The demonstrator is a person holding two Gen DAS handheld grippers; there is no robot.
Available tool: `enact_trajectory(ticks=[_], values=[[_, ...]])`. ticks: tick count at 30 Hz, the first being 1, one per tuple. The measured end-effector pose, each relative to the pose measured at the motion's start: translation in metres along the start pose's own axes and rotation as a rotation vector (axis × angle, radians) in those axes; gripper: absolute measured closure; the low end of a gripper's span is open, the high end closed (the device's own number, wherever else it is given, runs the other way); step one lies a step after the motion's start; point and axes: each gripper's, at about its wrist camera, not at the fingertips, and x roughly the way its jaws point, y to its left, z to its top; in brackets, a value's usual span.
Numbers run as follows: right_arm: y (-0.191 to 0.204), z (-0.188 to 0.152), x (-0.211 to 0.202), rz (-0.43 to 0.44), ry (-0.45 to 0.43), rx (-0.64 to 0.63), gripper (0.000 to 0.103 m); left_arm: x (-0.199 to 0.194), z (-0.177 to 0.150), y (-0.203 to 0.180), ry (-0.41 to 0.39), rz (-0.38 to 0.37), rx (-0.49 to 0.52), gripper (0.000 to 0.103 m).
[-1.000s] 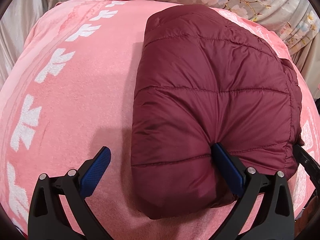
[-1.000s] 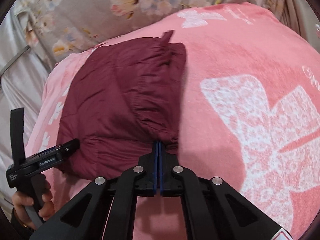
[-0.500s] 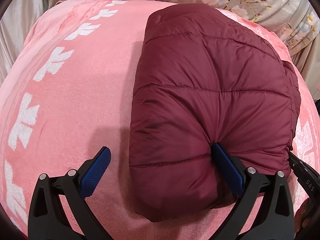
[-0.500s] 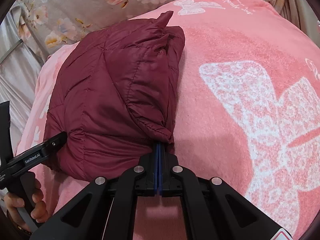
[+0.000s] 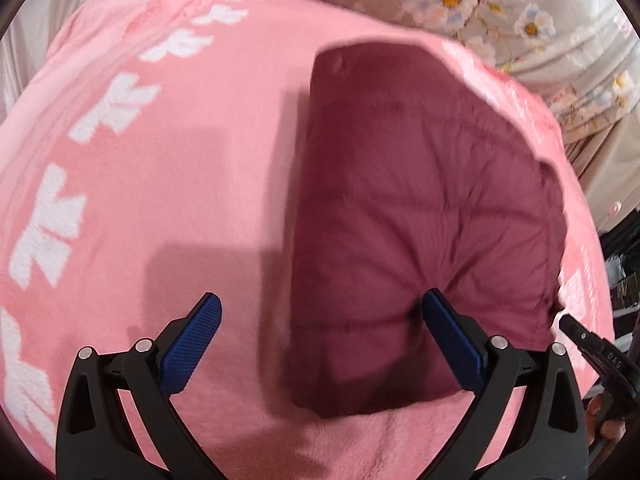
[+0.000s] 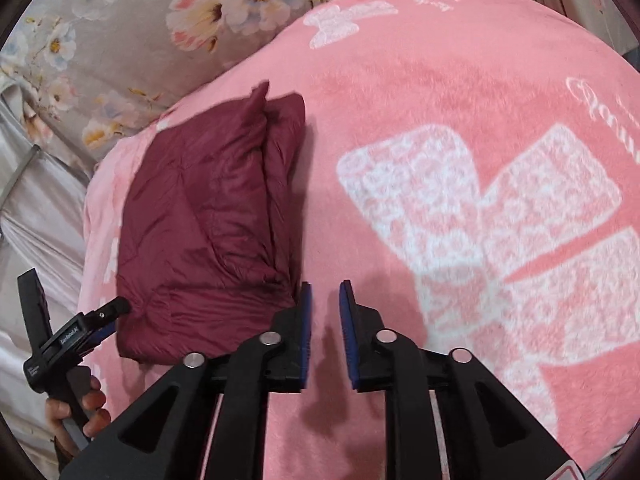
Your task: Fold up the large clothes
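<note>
I see the dark maroon quilted puffer jacket lying folded into a thick, compact bundle on the pink fleece blanket that covers the bed. The blanket carries a row of white butterfly shapes along one side and one large white butterfly print off to the right of the jacket in the right wrist view. Beyond the blanket's far edge lies grey bedding with a floral pattern.

My left gripper stands wide apart. Its right blue pad presses into the near edge of the jacket bundle, dimpling the padding, while the other pad hangs over bare blanket, so nothing is clamped. In the right wrist view I can see the person's fingers wrapped around that gripper's handle at the lower left.

My right gripper sits just beside the jacket's near right corner. Its jaws are opening, with a narrow gap between the blue pads and only pink blanket showing between them. The left pad is right at the jacket's edge; I cannot tell whether it touches.
</note>
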Motion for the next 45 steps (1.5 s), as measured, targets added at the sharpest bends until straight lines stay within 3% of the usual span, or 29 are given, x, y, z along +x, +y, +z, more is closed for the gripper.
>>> enact_trajectory(ticks=[1, 3, 6, 10, 14, 19, 27, 32, 35, 38, 40, 41, 43, 45], values=[[0.002, 0.005, -0.001, 0.028, -0.011, 0.004, 0.057, -0.005, 0.009, 0.000, -0.018, -0.010, -0.011, 0.005], [0.004, 0.014, -0.001, 0.047, -0.034, 0.017, 0.035, -0.010, 0.024, 0.002, -0.041, -0.044, -0.036, 0.005], [0.014, 0.024, 0.008, 0.086, -0.054, 0.039, 0.025, -0.003, 0.048, 0.006, -0.032, -0.111, -0.099, 0.005], [0.019, 0.035, 0.040, 0.129, 0.008, 0.085, 0.024, 0.024, 0.065, 0.011, 0.037, -0.181, -0.172, 0.005], [0.016, 0.038, 0.064, 0.199, 0.068, 0.163, 0.023, 0.050, 0.063, 0.008, 0.099, -0.223, -0.229, 0.005], [0.012, 0.037, 0.082, 0.267, 0.095, 0.228, 0.017, 0.062, 0.057, -0.004, 0.101, -0.230, -0.205, 0.005], [0.023, 0.036, 0.091, 0.304, 0.062, 0.173, 0.016, 0.069, 0.054, -0.006, 0.060, -0.219, -0.171, 0.005], [0.031, 0.039, 0.098, 0.337, 0.061, 0.132, 0.027, 0.069, 0.051, -0.012, 0.017, -0.193, -0.121, 0.005], [0.030, 0.040, 0.104, 0.392, 0.083, 0.151, 0.043, 0.069, 0.051, -0.015, 0.003, -0.182, -0.104, 0.005], [0.026, 0.039, 0.105, 0.442, 0.088, 0.183, 0.064, 0.069, 0.052, -0.016, 0.007, -0.193, -0.087, 0.005], [0.027, 0.039, 0.098, 0.452, 0.074, 0.179, 0.077, 0.063, 0.052, -0.016, 0.004, -0.209, -0.077, 0.016], [0.029, 0.039, 0.093, 0.447, 0.064, 0.167, 0.079, 0.060, 0.051, -0.016, 0.000, -0.216, -0.073, 0.020], [0.037, 0.039, 0.081, 0.424, 0.040, 0.133, 0.081, 0.046, 0.051, -0.017, -0.009, -0.238, -0.056, 0.040], [0.043, 0.039, 0.067, 0.414, 0.014, 0.109, 0.082, 0.033, 0.053, -0.020, -0.016, -0.275, -0.052, 0.051]])
